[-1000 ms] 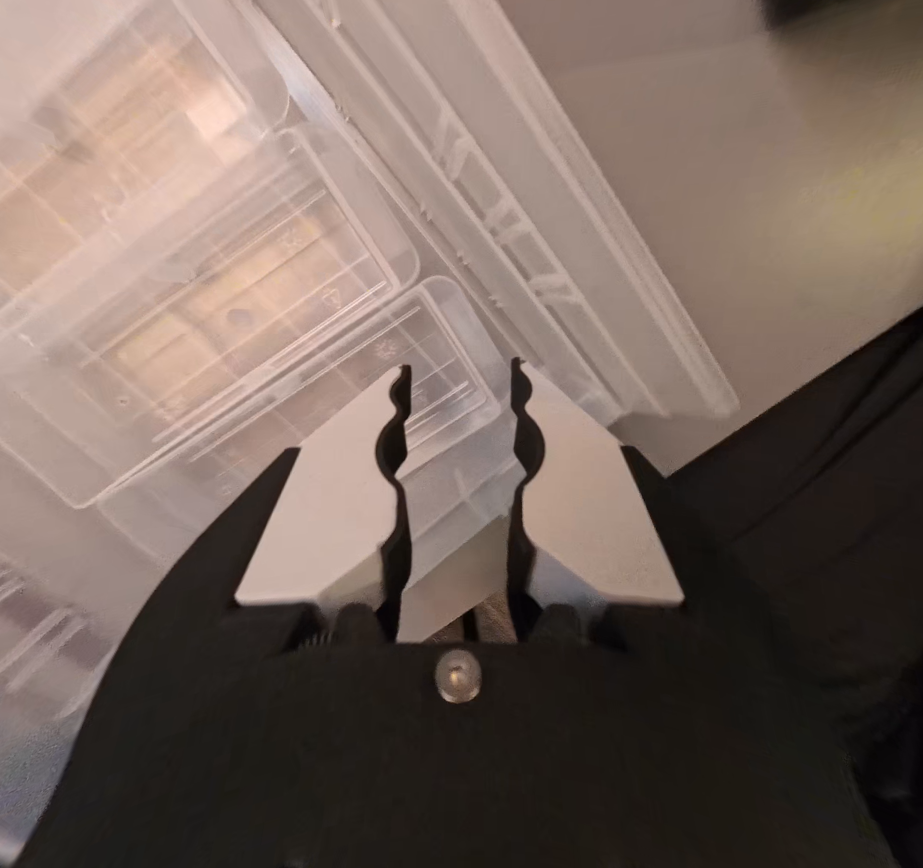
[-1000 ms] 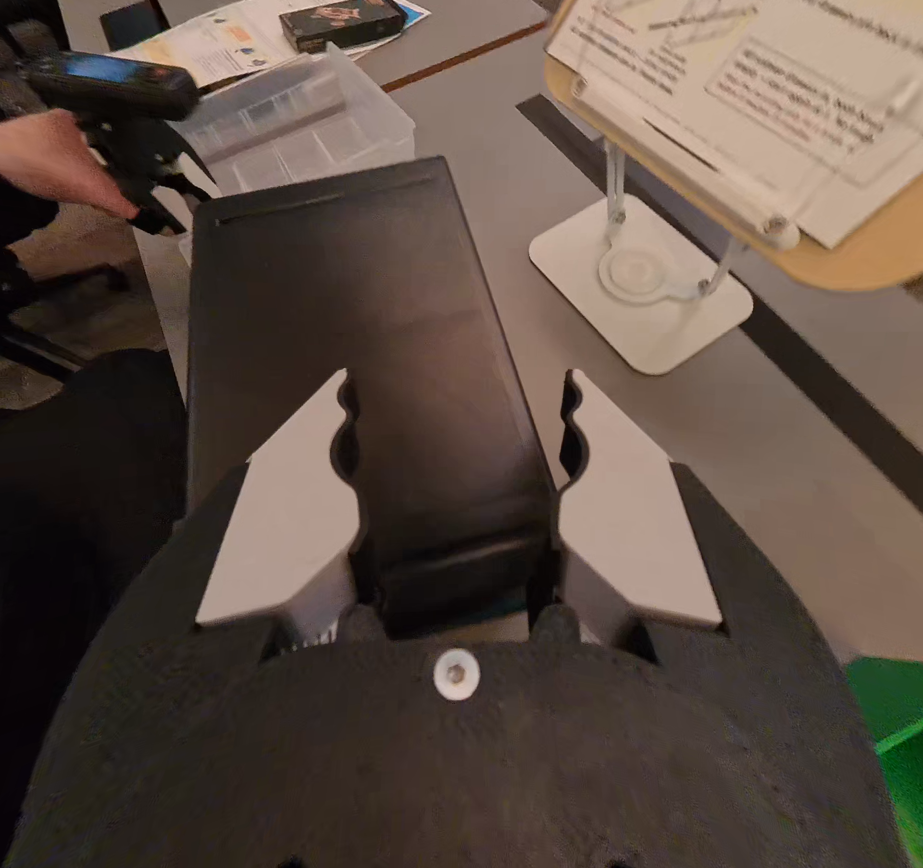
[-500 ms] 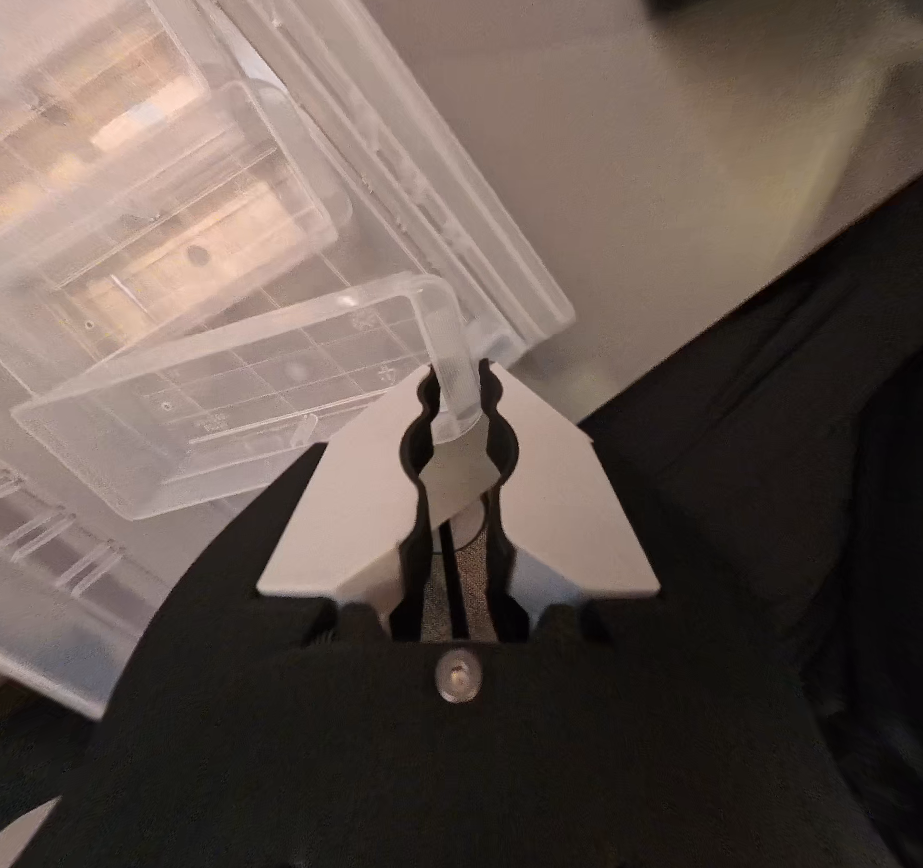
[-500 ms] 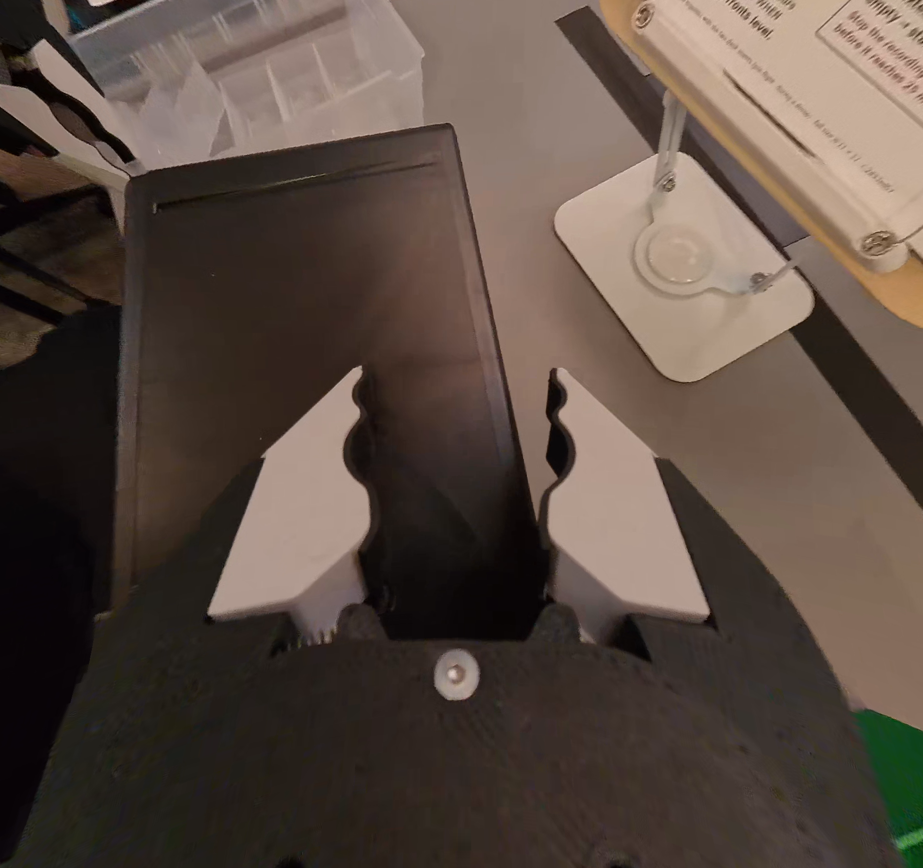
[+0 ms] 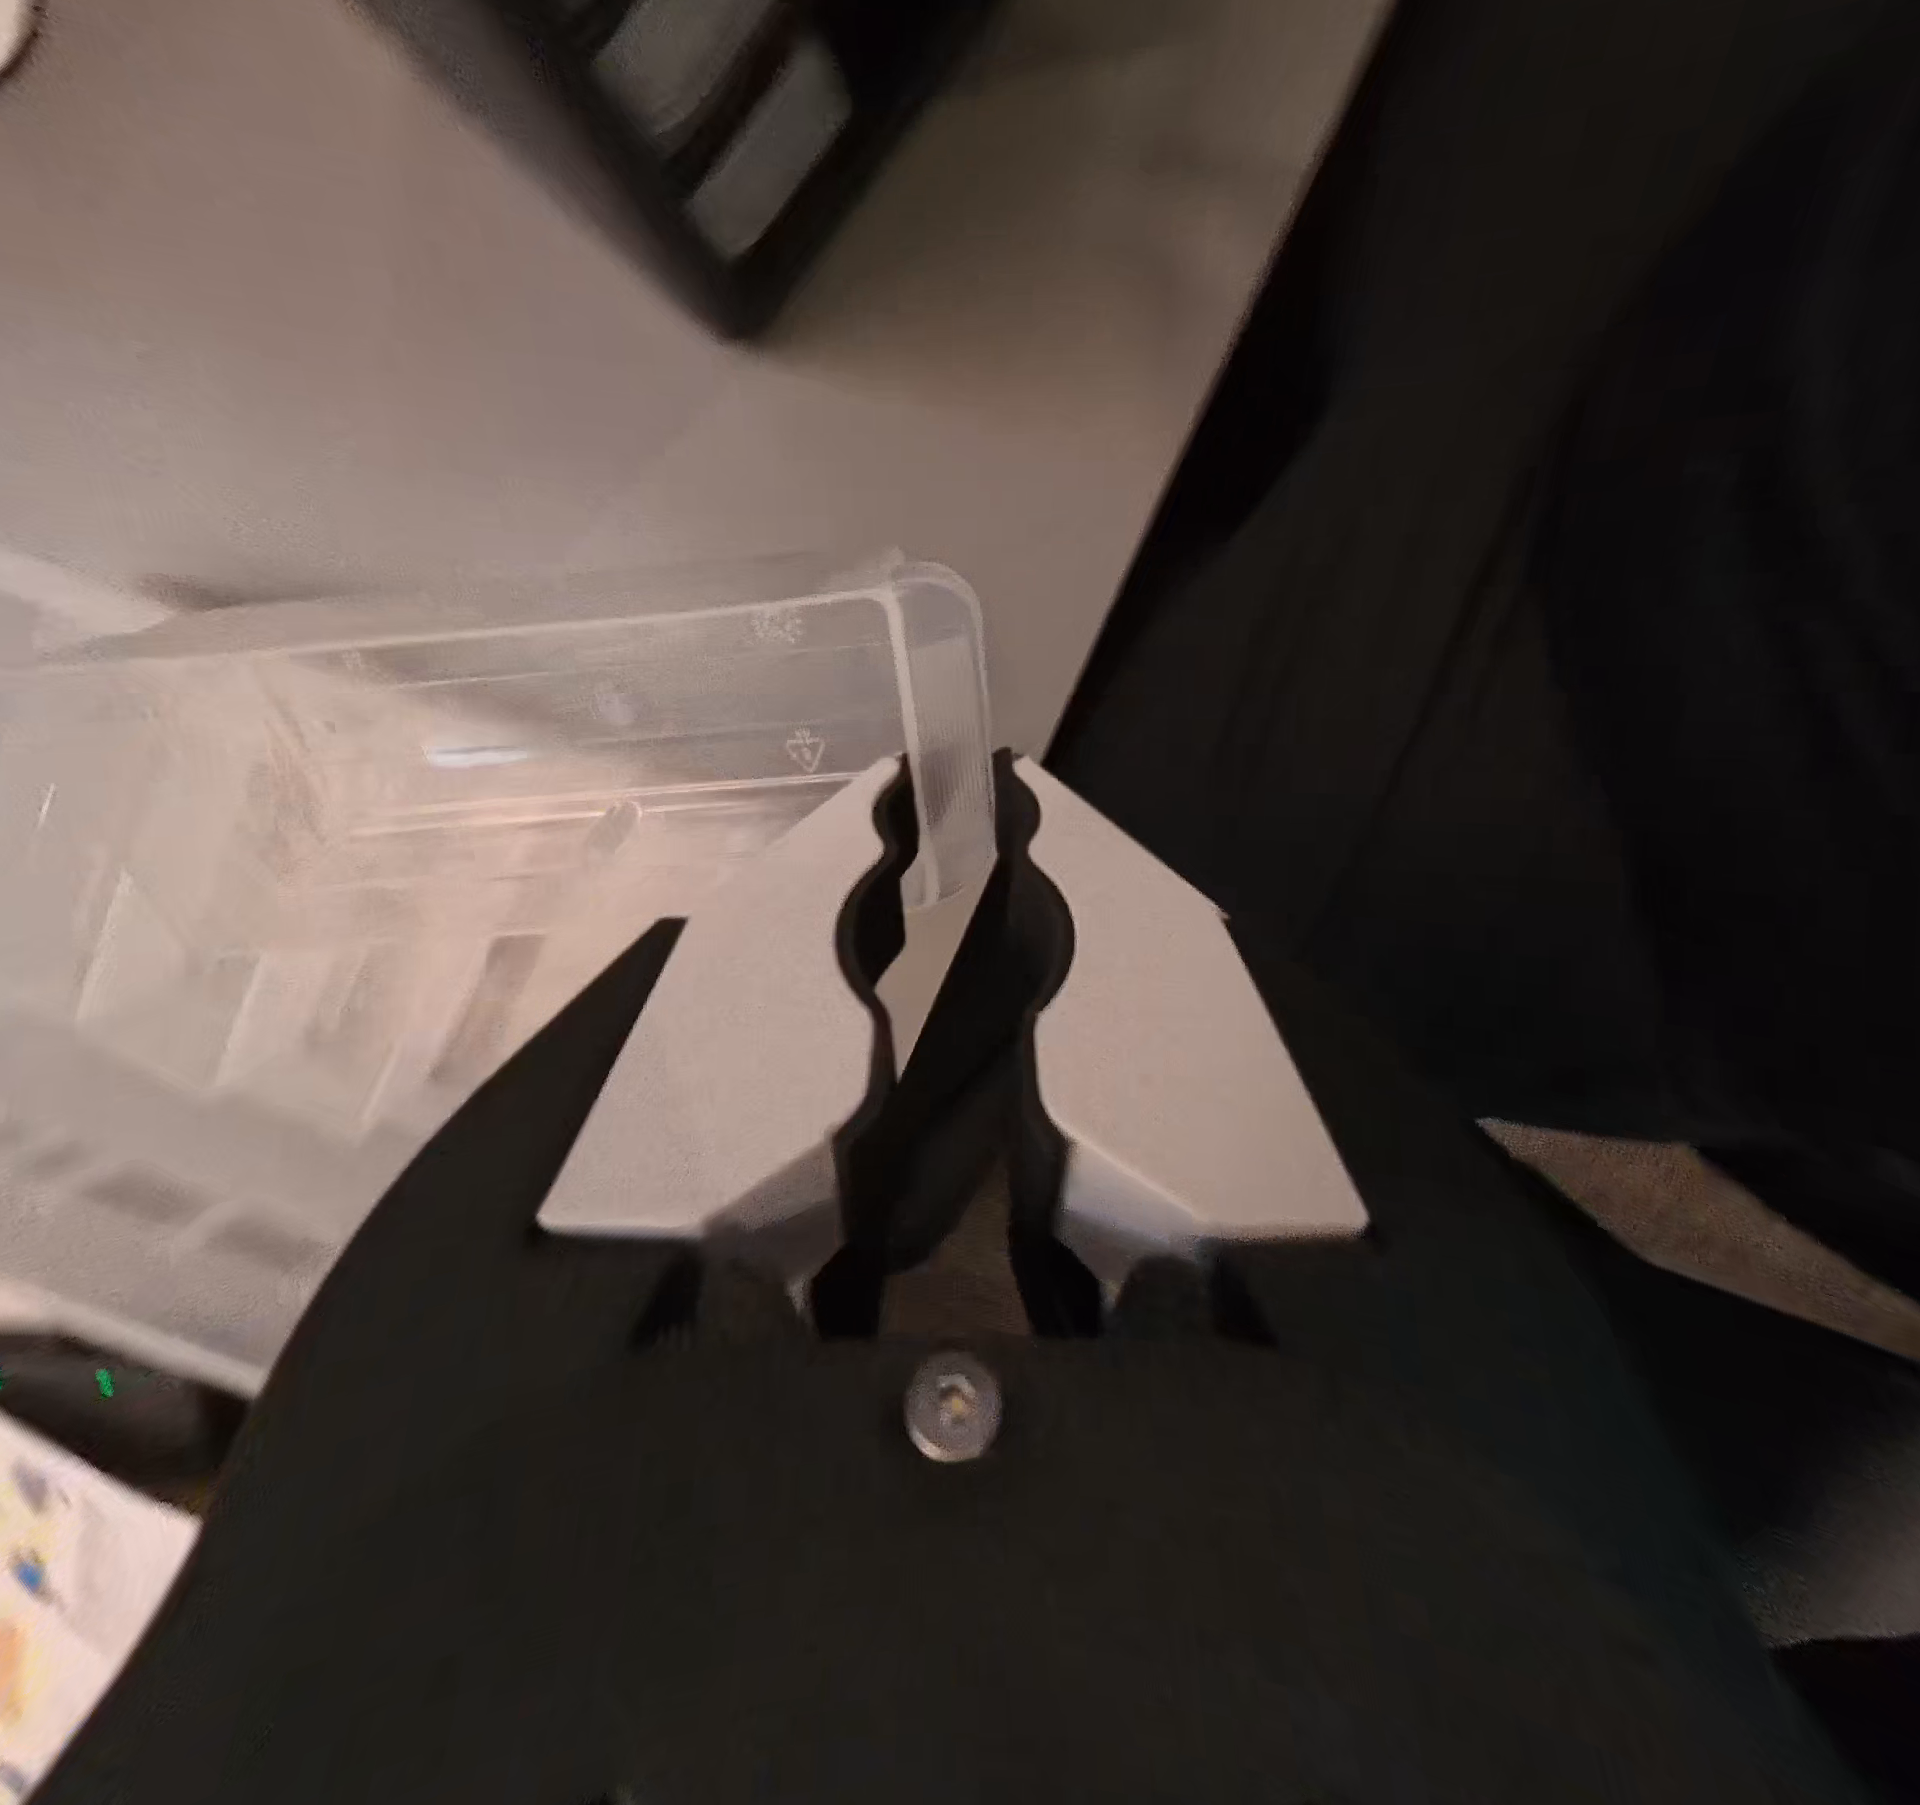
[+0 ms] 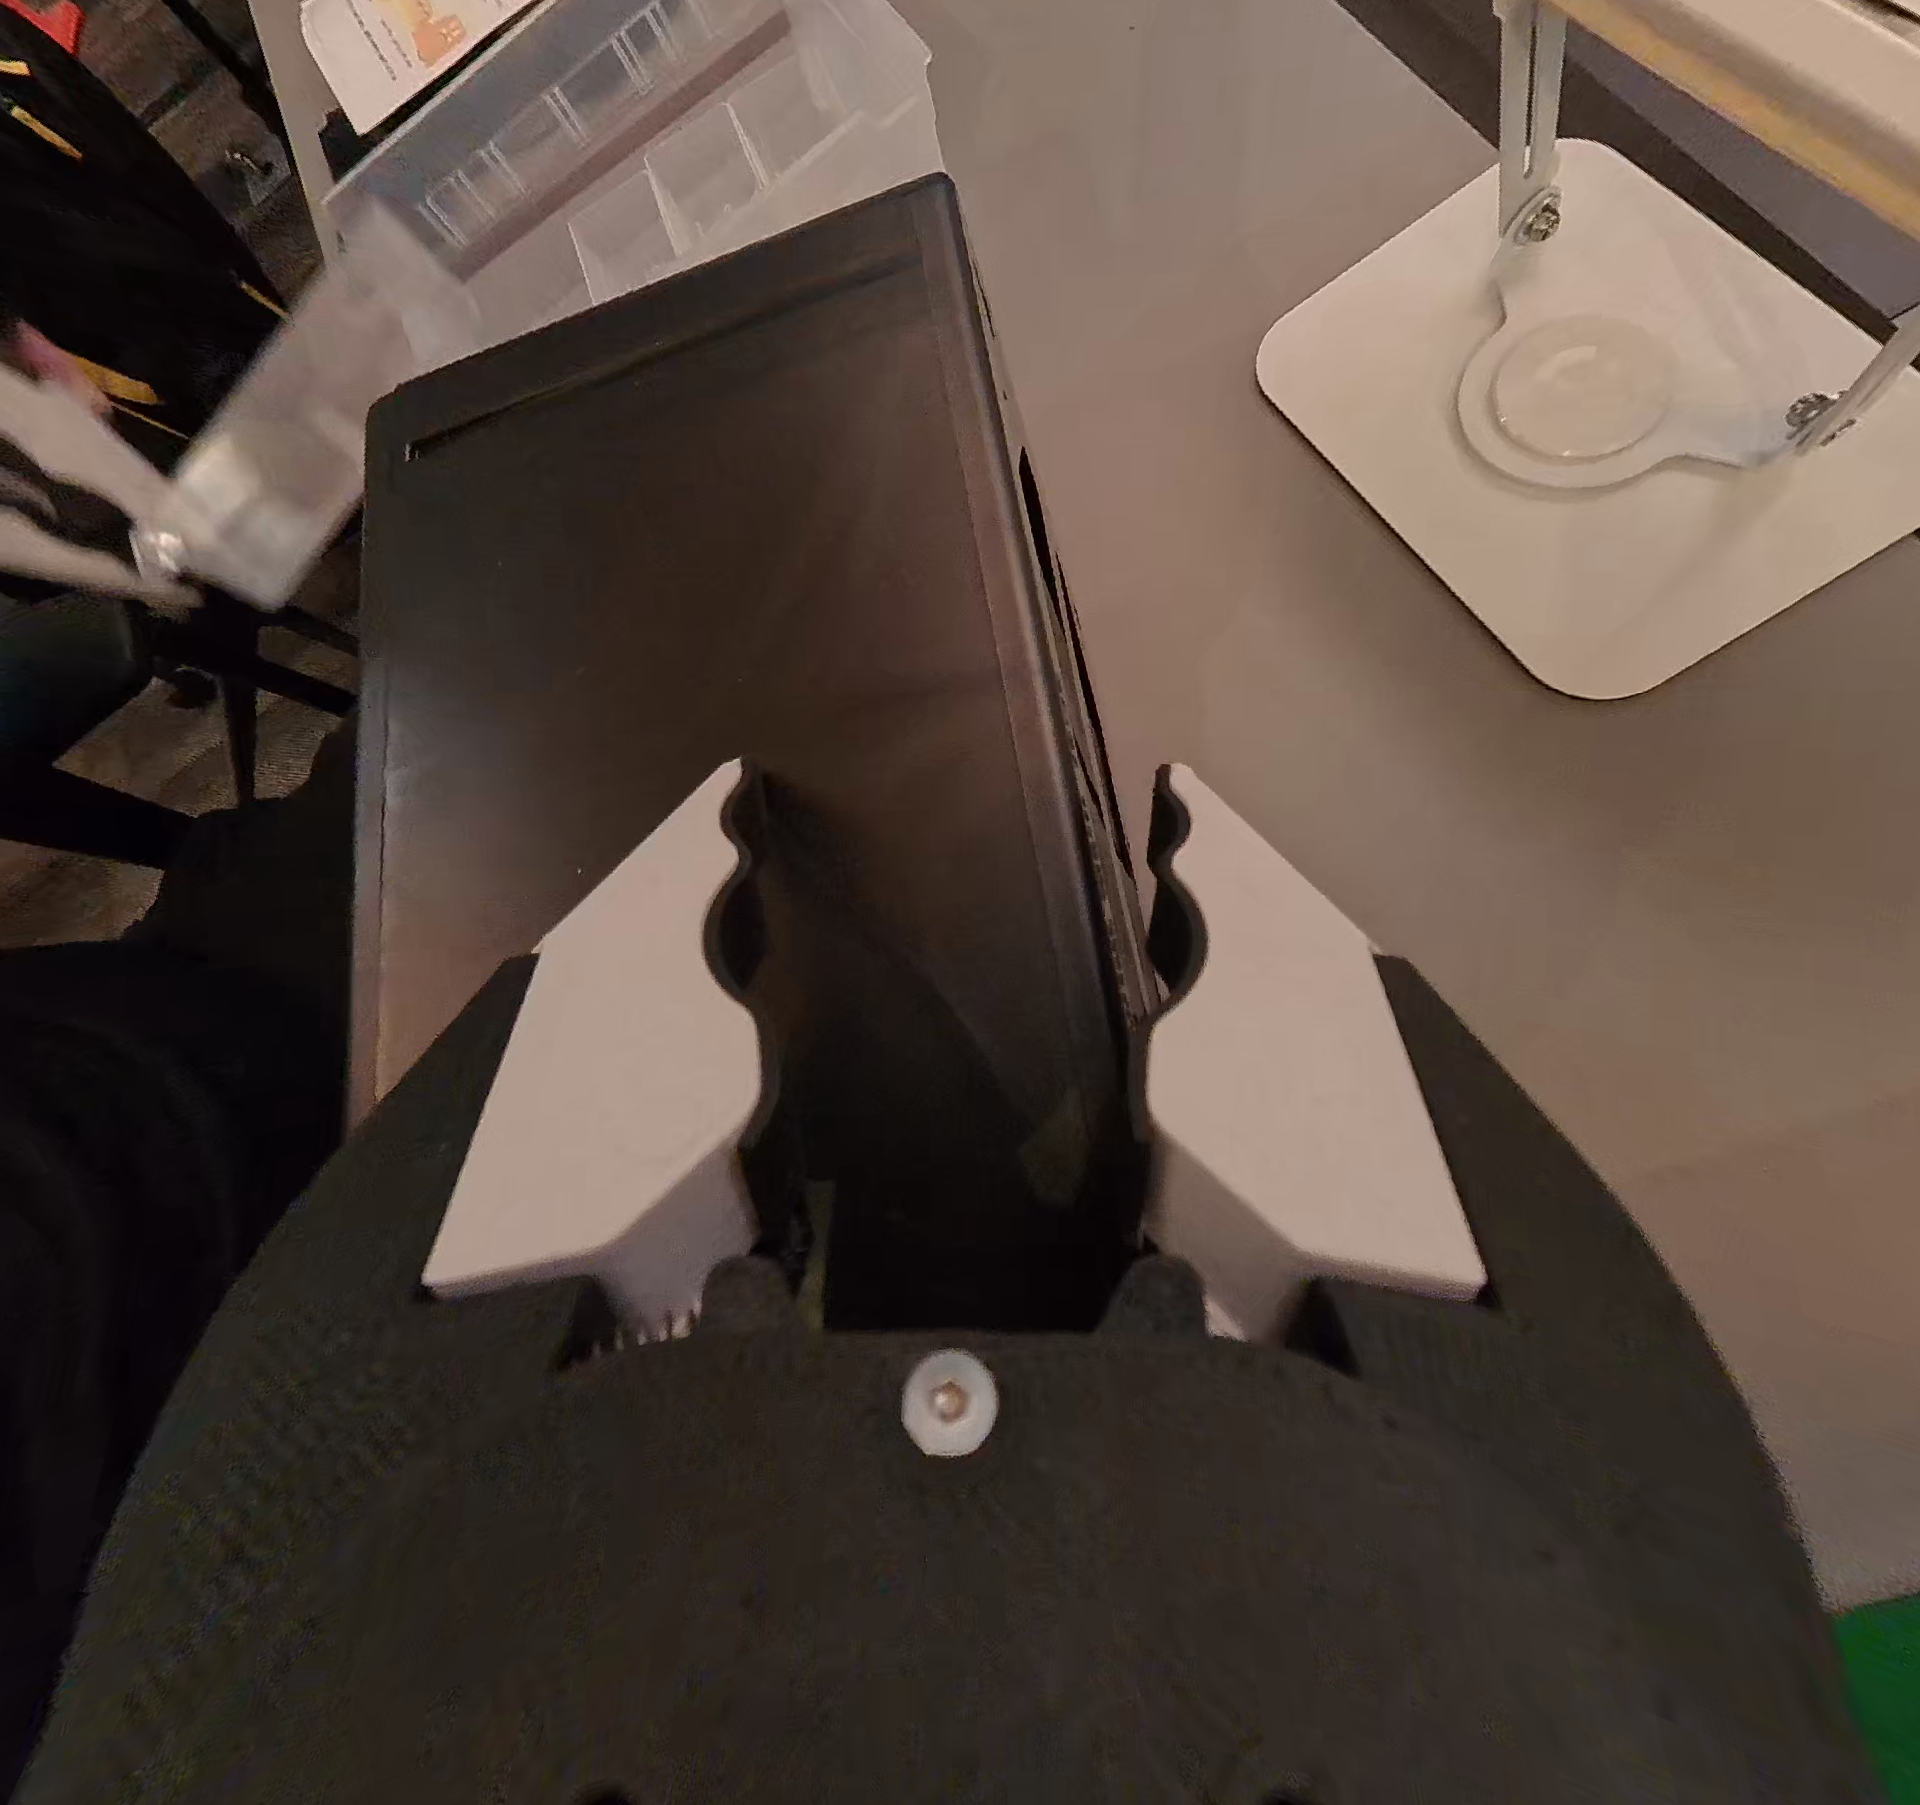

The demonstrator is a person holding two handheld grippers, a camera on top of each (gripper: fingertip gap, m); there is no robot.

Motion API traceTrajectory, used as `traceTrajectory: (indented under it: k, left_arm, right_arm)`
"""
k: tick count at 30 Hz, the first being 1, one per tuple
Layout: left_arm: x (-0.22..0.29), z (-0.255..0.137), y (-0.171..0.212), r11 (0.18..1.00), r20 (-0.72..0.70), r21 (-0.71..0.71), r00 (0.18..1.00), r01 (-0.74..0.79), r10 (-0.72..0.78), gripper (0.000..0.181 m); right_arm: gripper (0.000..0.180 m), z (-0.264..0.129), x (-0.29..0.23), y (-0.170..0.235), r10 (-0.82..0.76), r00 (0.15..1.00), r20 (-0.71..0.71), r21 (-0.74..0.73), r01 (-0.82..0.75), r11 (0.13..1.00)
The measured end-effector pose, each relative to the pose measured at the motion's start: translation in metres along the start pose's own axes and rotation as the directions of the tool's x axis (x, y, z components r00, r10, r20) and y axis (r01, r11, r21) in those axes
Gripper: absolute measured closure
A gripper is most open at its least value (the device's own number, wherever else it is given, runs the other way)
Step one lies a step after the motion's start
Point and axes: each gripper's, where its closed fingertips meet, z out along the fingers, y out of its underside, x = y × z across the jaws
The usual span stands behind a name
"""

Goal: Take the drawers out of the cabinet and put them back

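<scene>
Since the frame half a second back, the left tongs (image 5: 948,768) are carrying the clear drawer (image 5: 582,716) away from the clear bin (image 6: 665,124) and swinging it toward the black cabinet (image 6: 675,612); the left wrist view now has the cabinet's open front at 12 o'clock. The left tongs are clamping the drawer's front tab, with both pads pressed against it. The right tongs (image 6: 951,799) are standing wide apart astride the cabinet's near end, with the right pad touching its side wall; whether the left pad is making contact cannot be told.

Handling, as a judgement: the drawer is looking thin-walled, light and empty, stiff but smooth, so it is likely to pivot on a single-tab grip. The tab is the proper hold. The cabinet is looking rigid and light enough to slide on the desk (image 6: 1351,820), so bracing it is advisable.

Limits of view: motion blur is smearing the drawer in both views. In the right wrist view it is appearing at 10 o'clock as a pale streak. Which slots are filled cannot be settled from the blurred front. The stand (image 6: 1558,467) at 2 o'clock is being cut off by the frame edge.
</scene>
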Motion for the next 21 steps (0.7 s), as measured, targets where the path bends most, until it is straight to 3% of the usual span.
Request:
traceTrajectory:
  k: [1, 6, 10, 13, 17, 21]
  left_arm:
    - [0.013, 0.013, -0.009, 0.997, -0.036, -0.015, 0.997, -0.071, 0.07, 0.168]
    - [0.035, 0.092, 0.0, 0.945, -0.13, -0.202, 0.964, -0.257, 0.234, 0.169]
    - [0.018, 0.122, 0.021, 0.93, -0.147, -0.251, 0.96, -0.269, 0.238, 0.168]
    - [0.007, 0.127, 0.031, 0.936, -0.112, -0.279, 0.975, -0.214, 0.189, 0.141]
    - [0.0, 0.115, 0.034, 0.966, 0.028, -0.259, 1.0, 0.005, 0.002, 0.097]
    - [-0.002, 0.106, 0.002, 0.93, 0.165, 0.045, 0.915, 0.366, -0.368, 0.07]
  right_arm:
    - [0.106, 0.0, 0.0, 0.001, 0.009, 1.0, -0.002, 0.0, -0.009, 1.0]
    - [0.11, -0.004, -0.005, 0.006, 0.074, 0.996, -0.044, 0.028, -0.073, 0.997]
    - [0.127, -0.013, -0.009, 0.011, 0.112, 0.989, -0.097, 0.104, -0.102, 0.989]
    - [0.128, -0.017, -0.011, 0.015, 0.149, 0.985, -0.087, 0.145, -0.136, 0.98]
    - [0.128, -0.017, -0.012, 0.016, 0.158, 0.984, -0.088, 0.148, -0.144, 0.978]
    - [0.128, -0.017, -0.013, 0.016, 0.153, 0.984, -0.092, 0.157, -0.138, 0.978]
